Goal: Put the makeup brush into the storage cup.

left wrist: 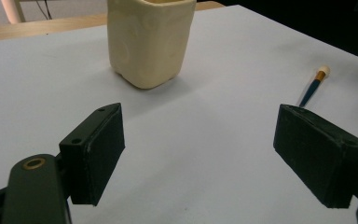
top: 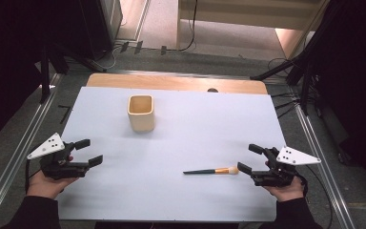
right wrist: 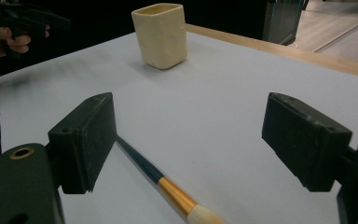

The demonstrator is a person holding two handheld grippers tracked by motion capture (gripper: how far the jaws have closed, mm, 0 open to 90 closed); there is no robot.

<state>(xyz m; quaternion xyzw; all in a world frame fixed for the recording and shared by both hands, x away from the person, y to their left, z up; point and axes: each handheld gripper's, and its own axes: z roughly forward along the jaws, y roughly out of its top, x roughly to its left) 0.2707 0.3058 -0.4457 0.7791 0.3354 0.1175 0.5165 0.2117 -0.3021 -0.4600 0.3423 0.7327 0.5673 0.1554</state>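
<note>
Right now the brush (top: 211,170) lies flat on the white sheet (top: 181,143) that covers the bench (top: 176,82), toward the person's right and near the front edge, with its dark handle pointing toward the middle of the sheet and its pale bristle head toward the right hand-held gripper (top: 251,158). That right hand-held gripper rests low over the sheet in the person's right hand (top: 286,188), its jaws standing well apart with nothing clamped; in the high view the nearer jaw tip sits just beside the bristle head, though whether it touches cannot be told. In the right gripper view the brush (right wrist: 165,187) runs diagonally between the two black jaws, its handle passing close by the left jaw, the gold ferrule and cream bristles lying near the bottom edge, and neither pad presses on it. The left hand-held gripper (top: 88,151) is held in the left hand (top: 47,183) at the front left of the sheet, well apart from the brush, and its jaws too stand wide apart and empty. A cream square cup (top: 140,112) stands upright toward the back of the sheet, left of centre, well away from both grippers. In the left gripper view the cup (left wrist: 149,39) rises beyond the open jaws, slightly left of the gap's middle, and the brush (left wrist: 313,87) shows farther off, above the right jaw. In the right gripper view the cup (right wrist: 160,35) stands far behind the jaws, with the left hand and its gripper (right wrist: 25,21) at the upper left corner.
</note>
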